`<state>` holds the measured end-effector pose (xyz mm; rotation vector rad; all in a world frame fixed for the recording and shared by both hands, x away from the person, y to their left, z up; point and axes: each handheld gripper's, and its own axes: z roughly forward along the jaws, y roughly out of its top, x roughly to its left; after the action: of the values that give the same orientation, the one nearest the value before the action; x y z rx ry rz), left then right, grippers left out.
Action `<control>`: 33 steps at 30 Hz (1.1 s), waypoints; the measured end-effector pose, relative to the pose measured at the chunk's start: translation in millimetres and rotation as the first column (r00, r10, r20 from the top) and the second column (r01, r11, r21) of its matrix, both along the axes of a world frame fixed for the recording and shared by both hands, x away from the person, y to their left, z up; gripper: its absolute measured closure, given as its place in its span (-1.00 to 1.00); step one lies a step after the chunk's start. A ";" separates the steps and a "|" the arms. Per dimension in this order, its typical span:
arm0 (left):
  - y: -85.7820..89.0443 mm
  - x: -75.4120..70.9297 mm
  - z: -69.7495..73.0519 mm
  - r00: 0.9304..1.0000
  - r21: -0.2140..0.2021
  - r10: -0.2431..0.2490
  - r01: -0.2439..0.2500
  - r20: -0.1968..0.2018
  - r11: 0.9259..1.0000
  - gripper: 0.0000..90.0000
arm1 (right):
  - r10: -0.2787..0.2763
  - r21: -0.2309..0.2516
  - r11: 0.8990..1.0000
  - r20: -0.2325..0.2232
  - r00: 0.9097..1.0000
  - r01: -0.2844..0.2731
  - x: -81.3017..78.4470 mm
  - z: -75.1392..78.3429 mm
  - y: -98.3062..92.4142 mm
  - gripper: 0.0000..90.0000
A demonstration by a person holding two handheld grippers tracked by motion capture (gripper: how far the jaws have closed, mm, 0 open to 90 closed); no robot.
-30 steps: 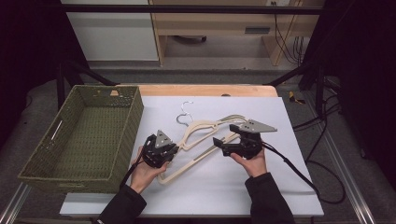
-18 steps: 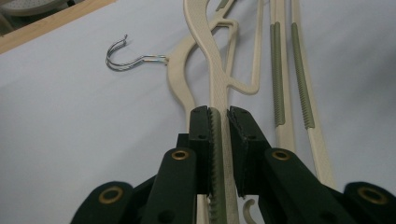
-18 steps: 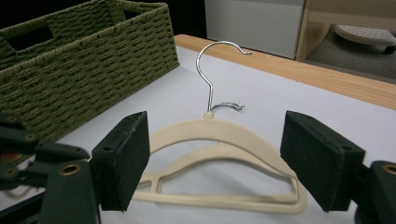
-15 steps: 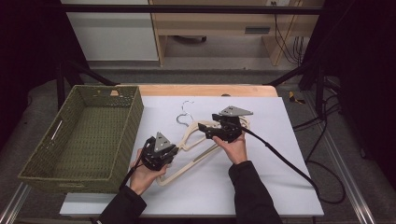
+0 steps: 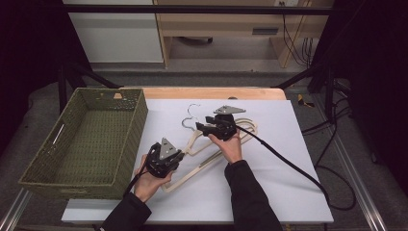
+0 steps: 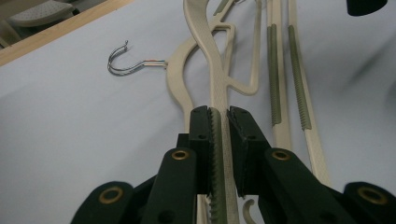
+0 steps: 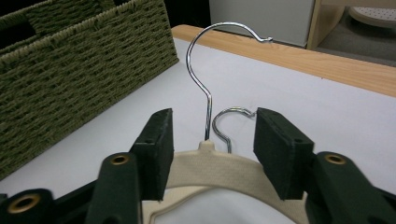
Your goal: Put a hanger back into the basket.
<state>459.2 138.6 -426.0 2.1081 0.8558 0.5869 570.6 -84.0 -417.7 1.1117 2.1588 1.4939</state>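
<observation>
On the white table (image 5: 288,159) beside an empty wicker basket (image 5: 57,178), the left gripper (image 6: 219,122) clamps one cream hanger's (image 6: 219,79) arm while the right gripper (image 7: 212,135), jaws closing but not gripping, straddles a hanger's neck (image 7: 207,145); nothing is binned yet.

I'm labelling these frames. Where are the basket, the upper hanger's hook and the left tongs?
basket (image 5: 126,139): high view, right wall.
hook (image 7: 201,74): right gripper view, steel shank.
left tongs (image 6: 219,126): left gripper view, between the tips, shut on a hanger arm.
</observation>
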 end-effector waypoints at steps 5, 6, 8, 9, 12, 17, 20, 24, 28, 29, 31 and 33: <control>0.3 -0.2 -0.3 1.000 0.003 0.002 -0.002 -0.001 1.000 0.77 | 0.002 -0.023 1.000 -0.008 1.000 -0.003 8.5 -2.6 9.3 0.33; 0.3 -0.3 -0.3 1.000 0.003 0.001 -0.001 -0.001 1.000 0.77 | 0.005 -0.029 1.000 -0.017 1.000 -0.006 11.1 -3.7 10.5 0.39; -0.2 -0.6 -0.5 1.000 0.002 -0.003 0.003 0.002 1.000 0.77 | 0.007 -0.039 0.999 -0.035 0.999 -0.008 15.0 -4.8 13.3 0.57; -0.6 -0.7 -0.9 1.000 0.003 -0.003 0.003 0.001 1.000 0.77 | 0.007 -0.039 0.999 -0.035 0.999 -0.008 15.0 -4.8 13.3 0.57; -1.9 -1.1 -2.4 1.000 0.005 -0.004 0.004 -0.001 1.000 0.77 | 0.010 -0.014 1.000 -0.067 0.998 -0.011 18.0 -5.5 14.5 0.77; -3.1 -2.4 -3.7 1.000 0.010 -0.014 0.014 0.000 1.000 0.77 | 0.018 -0.027 0.999 -0.088 0.996 -0.020 16.9 -2.4 15.2 0.97; -3.5 -4.0 -4.2 1.000 -0.001 -0.014 0.014 -0.007 1.000 0.77 | 0.013 -0.033 0.999 -0.088 0.996 -0.015 13.2 1.4 14.2 0.97; -2.7 -5.7 -3.0 0.999 -0.025 -0.039 0.038 -0.031 0.999 0.75 | 0.005 -0.056 0.998 -0.062 0.998 -0.008 5.5 4.7 14.2 0.98; -2.6 -2.9 7.1 0.997 -0.097 -0.066 0.061 -0.047 0.993 0.30 | 0.012 -0.057 0.998 -0.027 1.000 -0.014 -5.5 6.5 12.6 0.98; -3.8 0.1 10.8 0.996 -0.111 -0.069 0.063 -0.052 0.992 0.14 | 0.022 -0.066 0.998 -0.015 1.000 -0.023 -8.4 6.6 11.6 0.98; -5.9 5.2 14.4 0.996 -0.133 -0.074 0.066 -0.056 0.989 -0.06 | 0.029 -0.060 0.998 -0.002 1.000 -0.029 -14.1 6.2 9.9 0.98; -9.7 14.0 16.0 0.993 -0.173 -0.082 0.067 -0.080 0.983 -0.16 | 0.039 -0.044 0.998 0.011 0.999 -0.038 -18.8 5.9 7.2 0.98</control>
<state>473.2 128.9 -410.0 2.0117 0.8408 0.3712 551.9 -76.8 -411.8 1.0501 2.2056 1.4584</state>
